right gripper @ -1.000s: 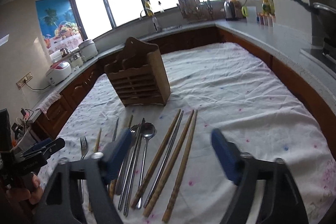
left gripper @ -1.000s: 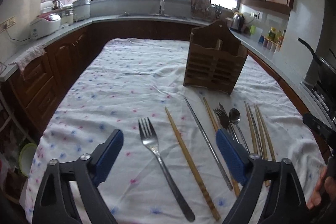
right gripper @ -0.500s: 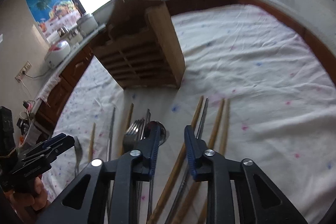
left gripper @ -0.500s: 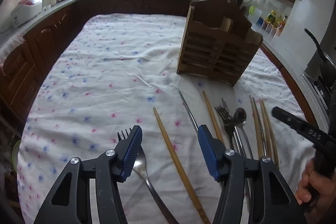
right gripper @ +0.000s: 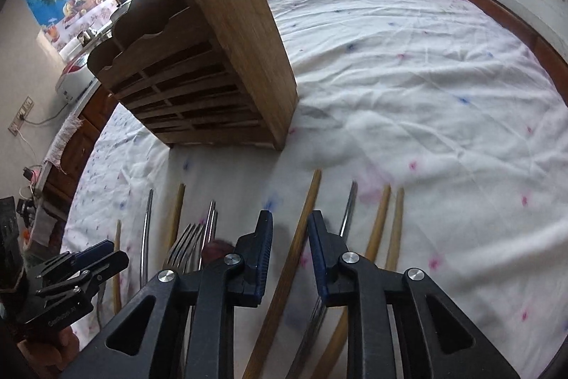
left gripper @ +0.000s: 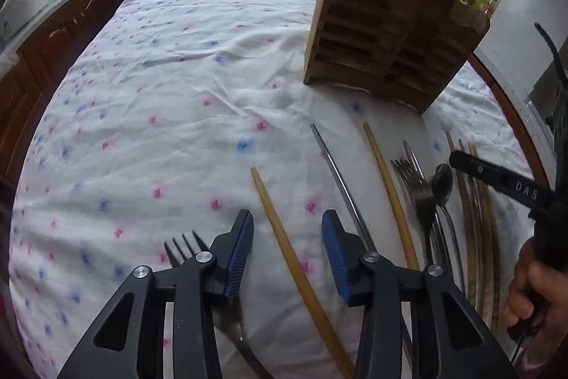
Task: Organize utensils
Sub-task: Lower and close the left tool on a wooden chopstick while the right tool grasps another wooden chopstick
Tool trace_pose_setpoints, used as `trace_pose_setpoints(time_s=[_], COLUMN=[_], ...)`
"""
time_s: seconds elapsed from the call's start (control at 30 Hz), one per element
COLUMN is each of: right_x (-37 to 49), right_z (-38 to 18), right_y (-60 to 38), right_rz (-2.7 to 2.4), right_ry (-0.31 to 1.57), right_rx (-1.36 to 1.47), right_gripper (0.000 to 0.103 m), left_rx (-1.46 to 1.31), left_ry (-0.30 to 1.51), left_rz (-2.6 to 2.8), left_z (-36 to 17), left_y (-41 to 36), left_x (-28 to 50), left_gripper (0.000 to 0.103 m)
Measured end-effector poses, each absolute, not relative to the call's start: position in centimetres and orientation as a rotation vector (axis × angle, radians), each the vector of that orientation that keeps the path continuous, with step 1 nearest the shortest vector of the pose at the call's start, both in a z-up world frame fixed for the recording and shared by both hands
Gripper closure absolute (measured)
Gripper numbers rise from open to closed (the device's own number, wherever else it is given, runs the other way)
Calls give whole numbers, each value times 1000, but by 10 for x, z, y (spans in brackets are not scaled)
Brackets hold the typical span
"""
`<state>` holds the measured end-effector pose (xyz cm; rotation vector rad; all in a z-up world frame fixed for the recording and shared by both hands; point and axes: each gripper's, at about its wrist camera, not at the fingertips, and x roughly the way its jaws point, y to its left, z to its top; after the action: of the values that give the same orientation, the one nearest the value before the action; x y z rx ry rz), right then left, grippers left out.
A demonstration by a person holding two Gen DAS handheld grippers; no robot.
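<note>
Surface: kitchen table [left gripper: 198, 66] is wearing a crumpled white cloth with pink and blue flecks, the utensils lying on it in a loose row in front of the wooden caddy [left gripper: 387, 34].
Far left: steel fork [left gripper: 184, 245] is lying flat, partly hidden under the left gripper [left gripper: 287, 247].
Left gripper: its jaws have just been closing and are standing apart, straddling a pale bamboo chopstick [left gripper: 280, 233] without pressing it.
Middle: a thin metal chopstick [left gripper: 337, 180], another bamboo stick, stacked forks and a spoon [left gripper: 442, 180] are lying close together.
Right gripper [right gripper: 290, 251]: its jaws have just been closing to a narrow gap around a darker wooden chopstick [right gripper: 301, 229]; contact is not clear.
Risk: round smooth sticks are likely rolling out of a pinch, and soft cloth may be bunching under the pads.
Risk two: neighbouring sticks are lying near enough to be caught too.
</note>
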<state>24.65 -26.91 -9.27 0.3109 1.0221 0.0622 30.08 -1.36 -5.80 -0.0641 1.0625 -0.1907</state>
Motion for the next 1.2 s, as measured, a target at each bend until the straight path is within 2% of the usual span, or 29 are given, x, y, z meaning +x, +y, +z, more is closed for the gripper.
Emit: trace_pose_setpoints(time_s=[0.13, 0.2, 0.27, 0.3, 0.33, 0.63, 0.77, 0.87, 0.97, 1.03, 1.07, 1.2], right_x=[255, 255, 254, 254, 253, 245, 246, 241, 242, 242, 242, 234], right_z=[-93, -93, -94, -94, -94, -95, -92, -93, -94, -94, -94, -83], right_y=[-262, -256, -252, -252, -255, -258, -249, -247, -242, -239, -240, -245], right_rz=[57, 48, 36, 27, 33, 68, 49, 44, 36, 35, 35, 85], right_ry=[1025, 1019, 1013, 1007, 1003, 1009, 1037, 1035, 1027, 1014, 1012, 992], right_rx=[250, 194, 156, 143, 158, 237, 178, 155, 118, 91, 100, 190], right_gripper=[83, 83, 91, 93, 95, 96, 93, 93, 93, 94, 95, 96], left_rx=[-29, -10, 11, 17, 14, -36, -1, 38, 88, 110, 117, 68], left_ry=[1058, 1052, 1044, 1041, 1040, 1055, 1089, 1108, 1094, 1077, 1068, 1066], left_rz=[-191, -185, -176, -174, -179, -222, -208, -215, -212, -214, -217, -228], left_z=[-60, -61, -61, -61, -62, -60, -59, -57, -57, -58, -58, -54], left_y=[-20, -22, -24, -25, -26, -23, -26, -31, -38, -43, -45, -40], left_x=[304, 303, 302, 301, 301, 294, 295, 293, 292, 292, 291, 286], left_gripper=[68, 77, 85, 93, 95, 99, 95, 88, 87, 90, 97, 99])
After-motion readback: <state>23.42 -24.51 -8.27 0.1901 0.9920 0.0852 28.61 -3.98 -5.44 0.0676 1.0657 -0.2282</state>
